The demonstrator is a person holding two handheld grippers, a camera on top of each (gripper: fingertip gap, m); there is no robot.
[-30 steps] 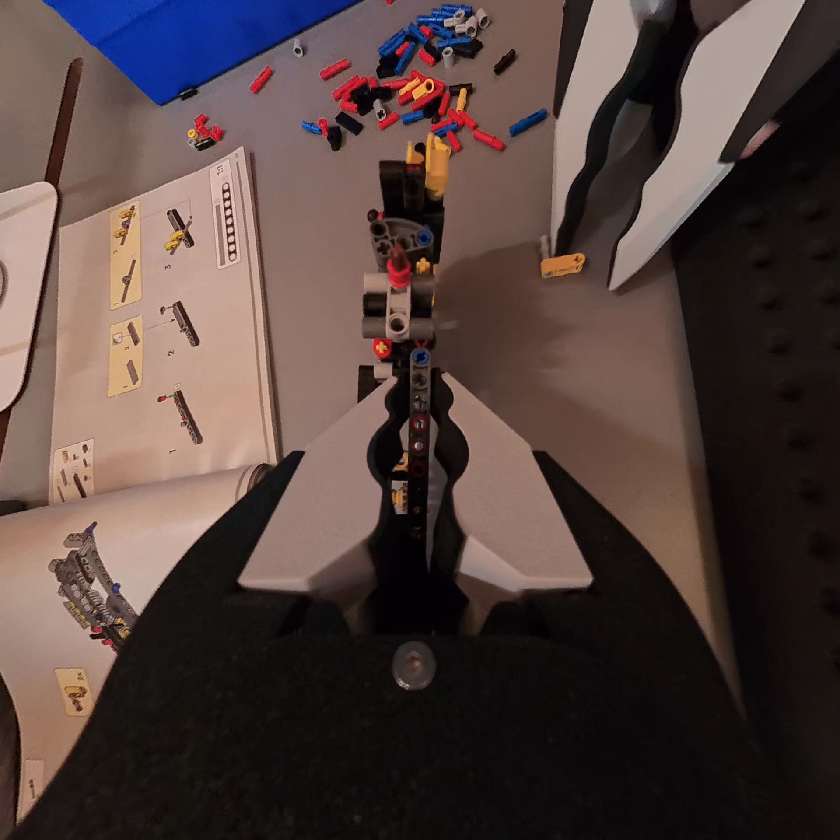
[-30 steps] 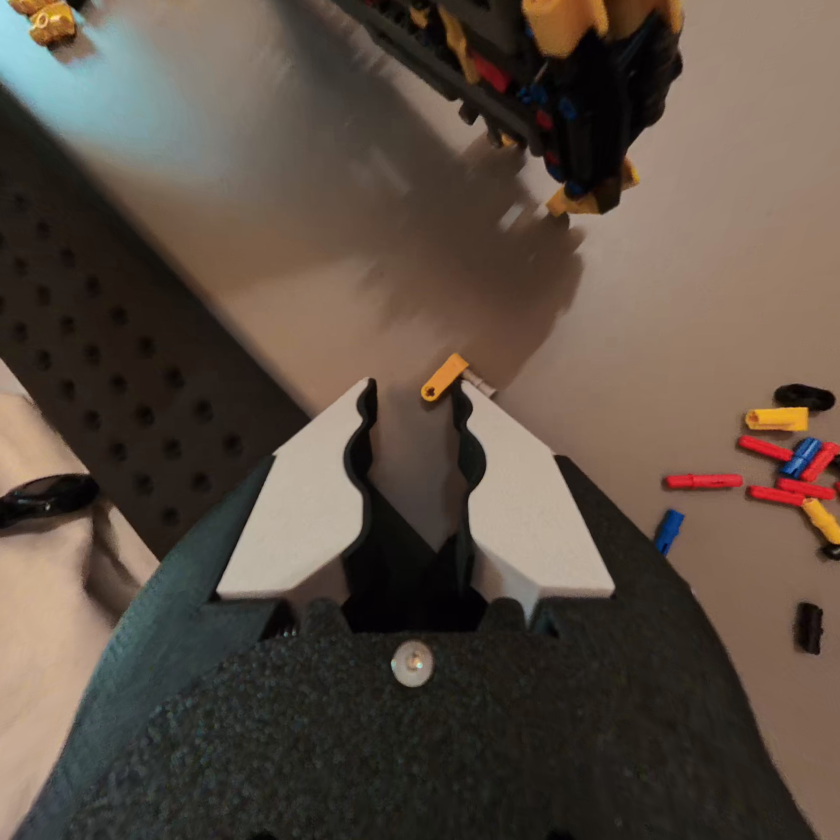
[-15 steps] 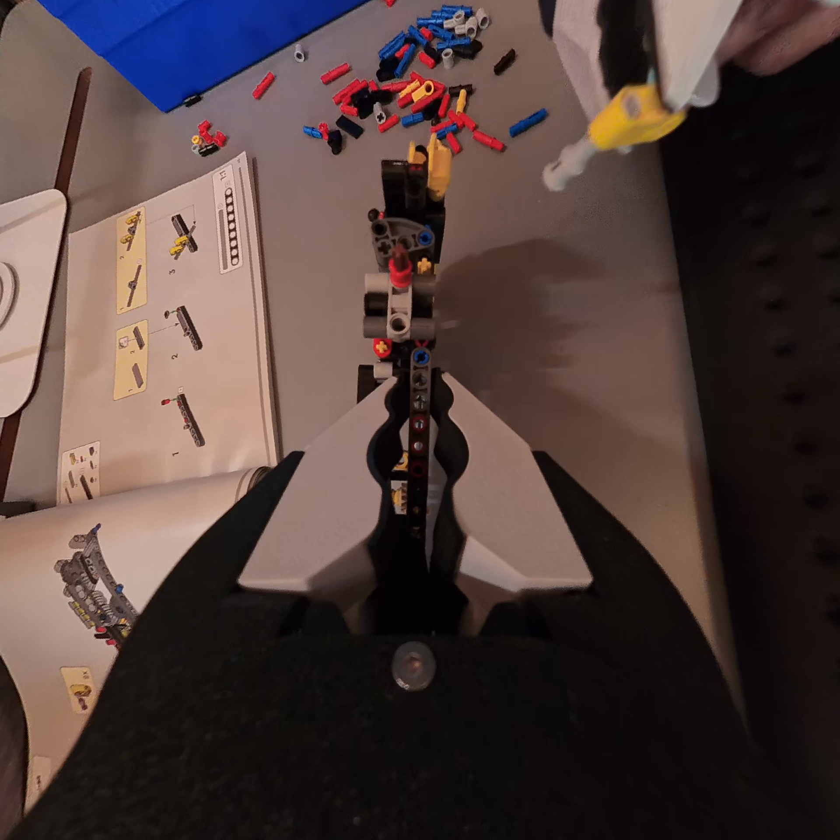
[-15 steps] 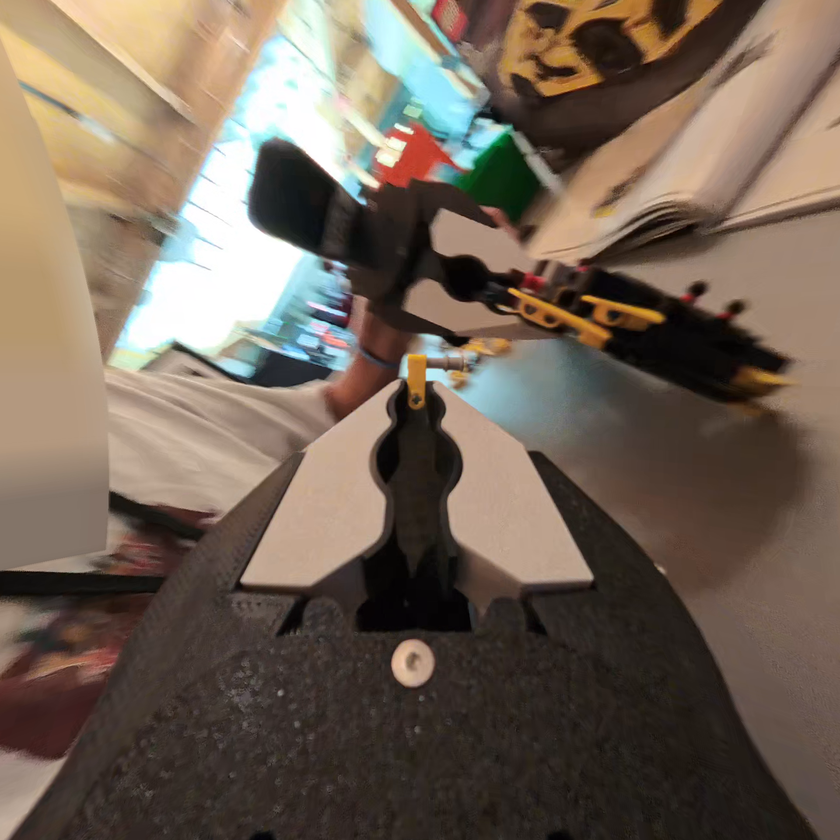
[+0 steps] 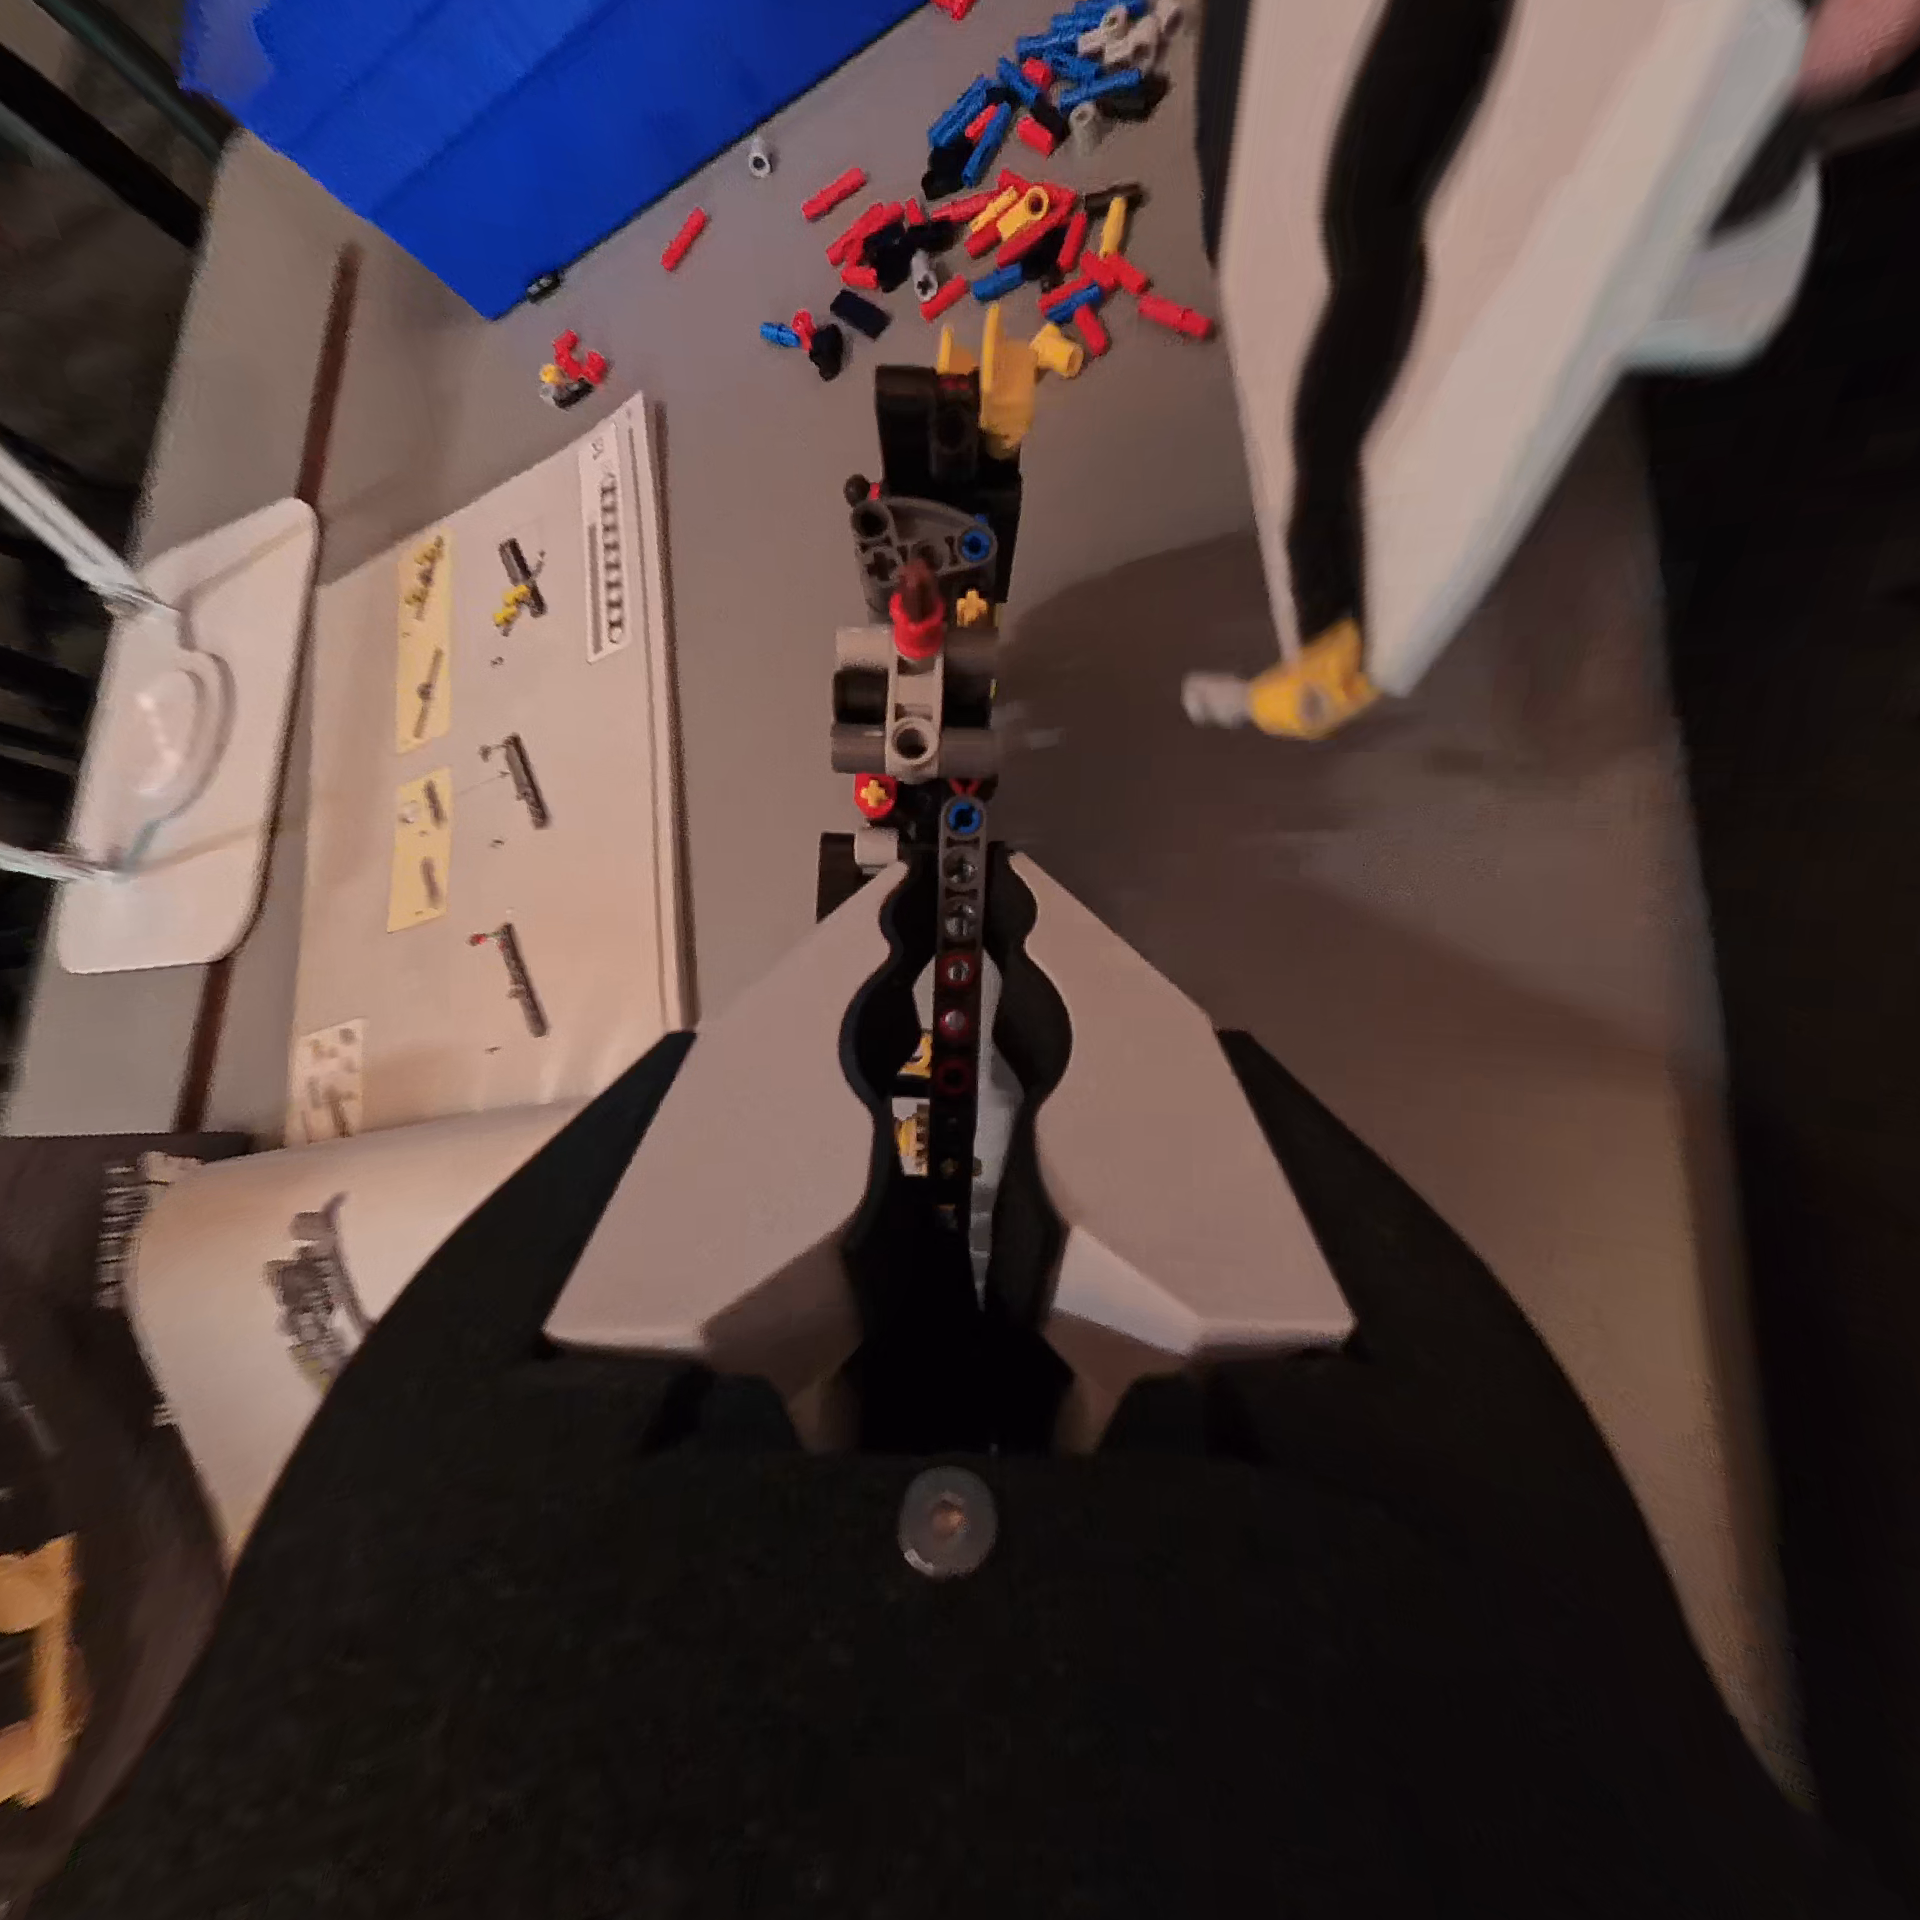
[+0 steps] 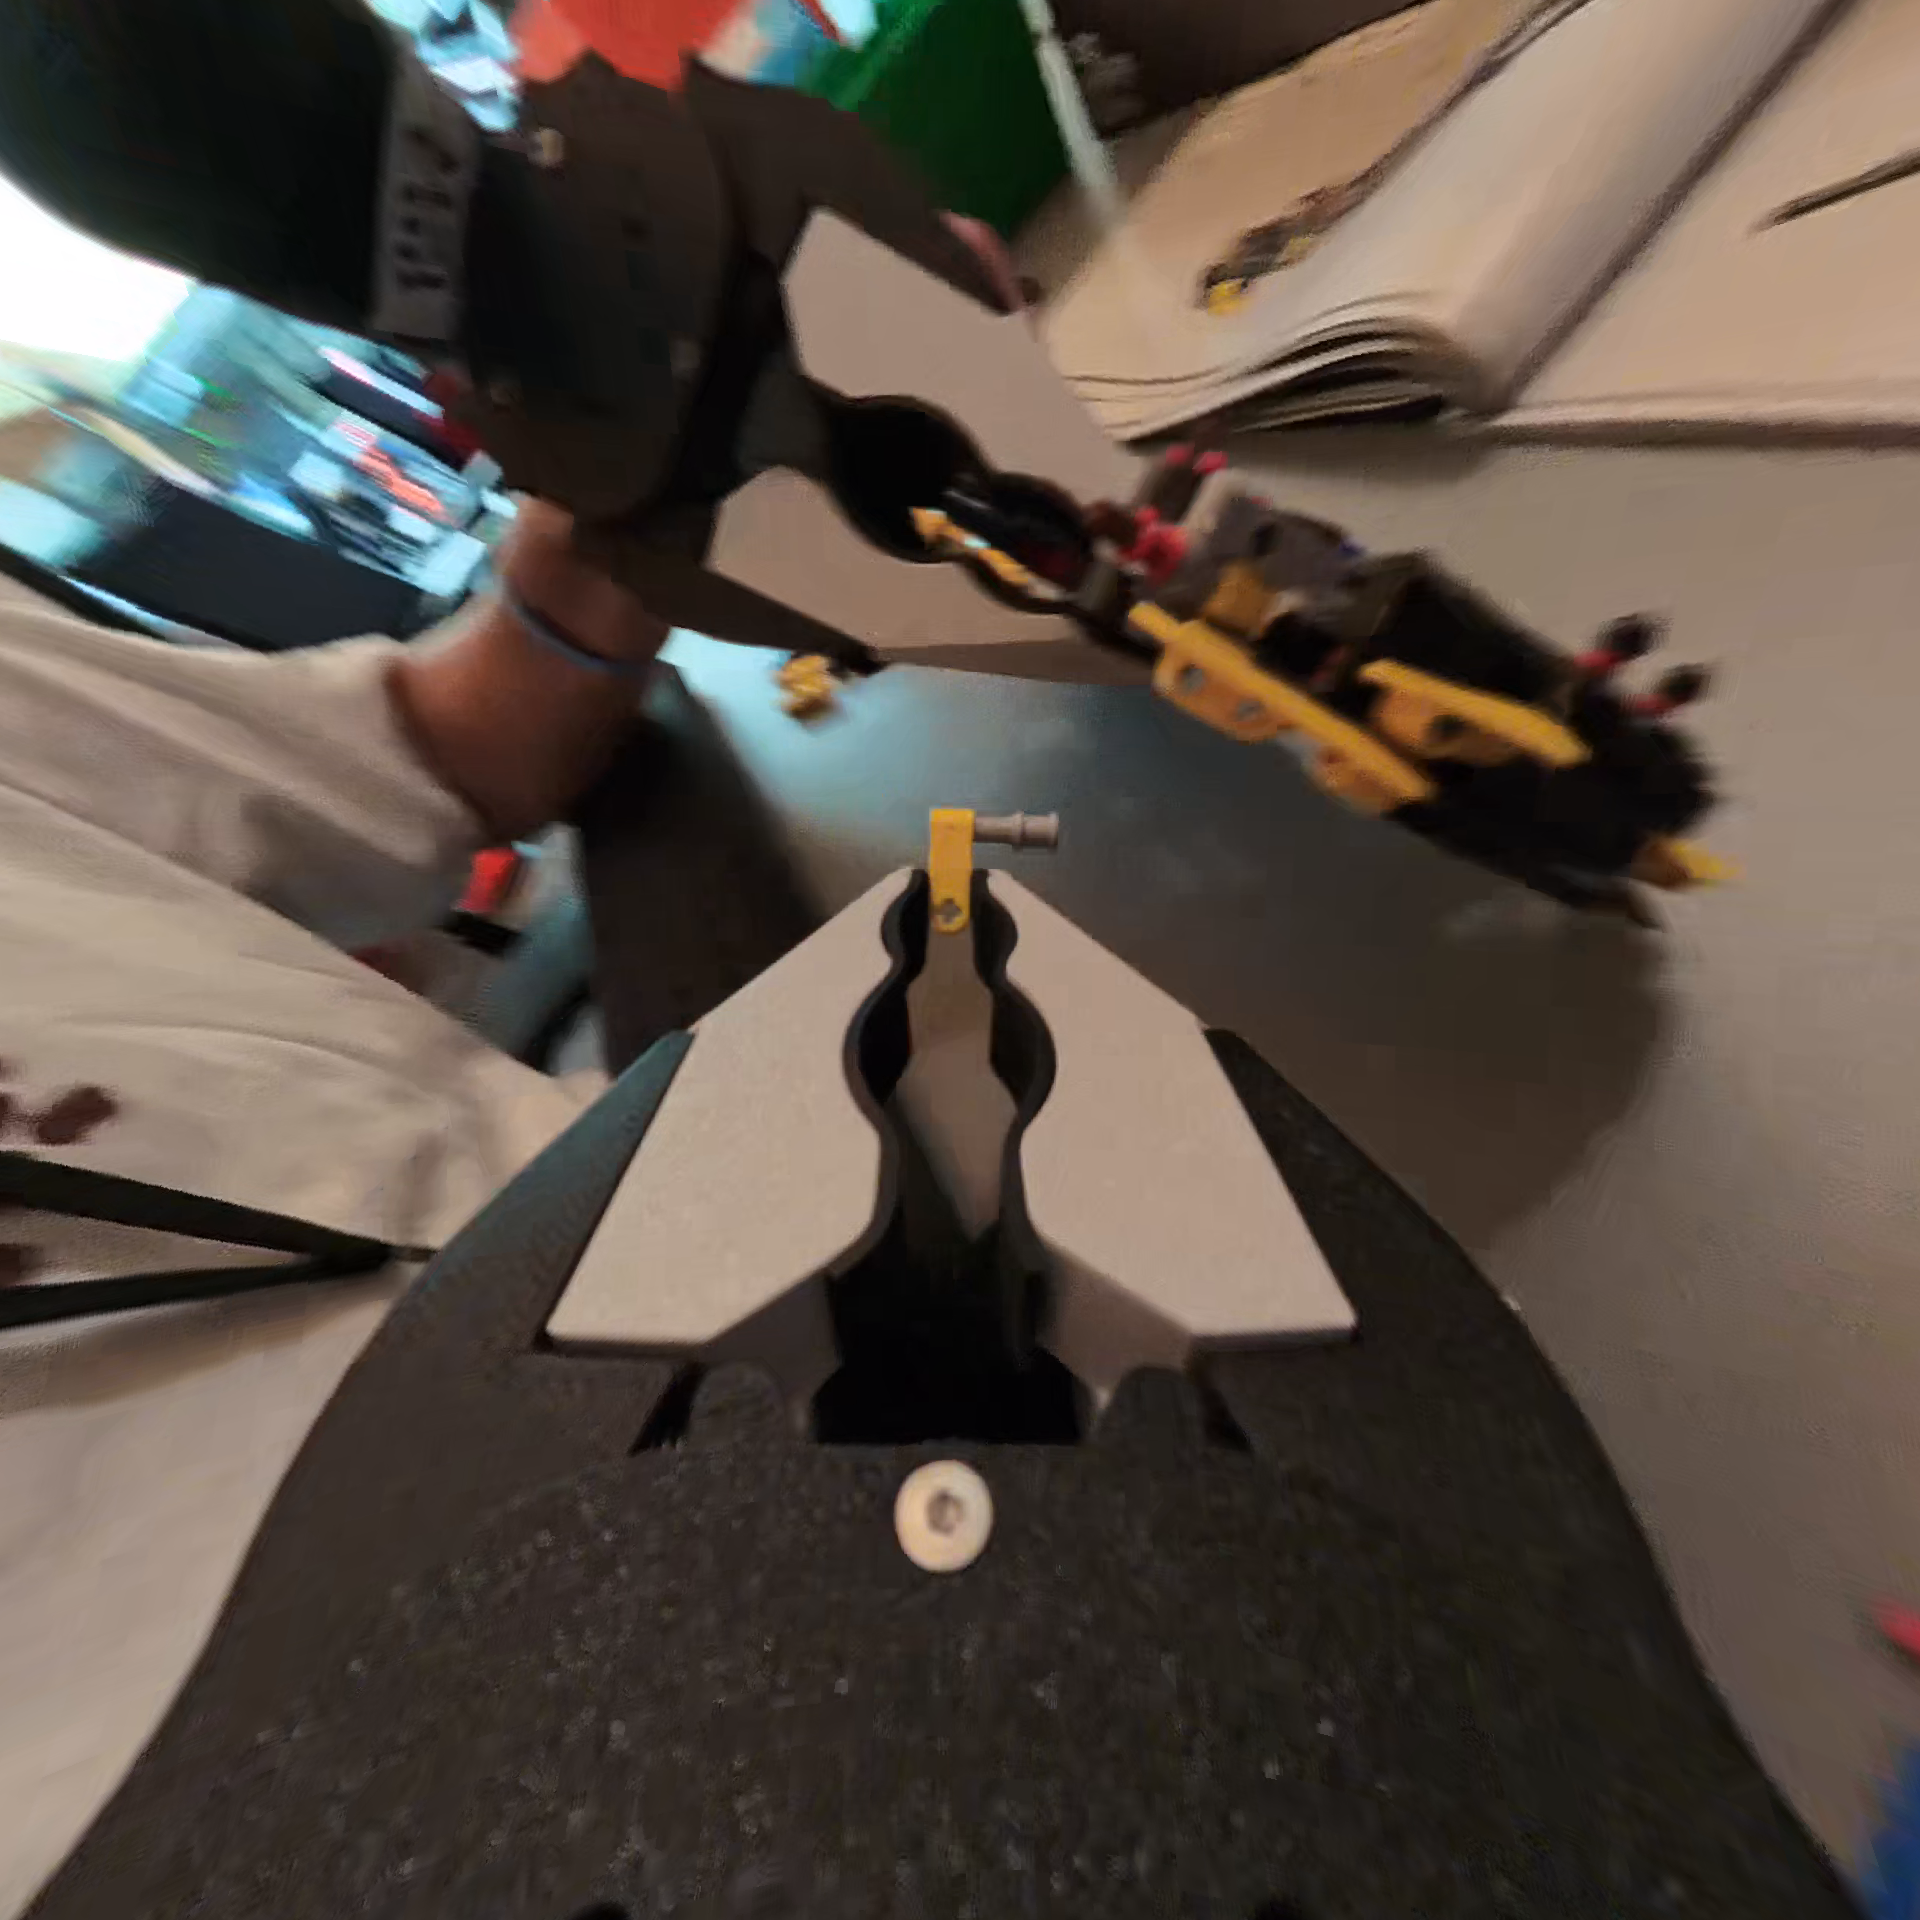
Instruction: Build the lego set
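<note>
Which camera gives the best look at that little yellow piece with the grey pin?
The right wrist view: the yellow piece sits sharp between the right gripper fingertips, grey pin sticking sideways. The left wrist view shows it farther off and blurred.

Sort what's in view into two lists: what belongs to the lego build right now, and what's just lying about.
In use:
- left gripper, shut on the partly built model
- right gripper, shut on the small yellow piece with its grey pin
- open instruction booklet
- loose pile of pieces

Lying about:
- blue sheet
- white tray
</note>
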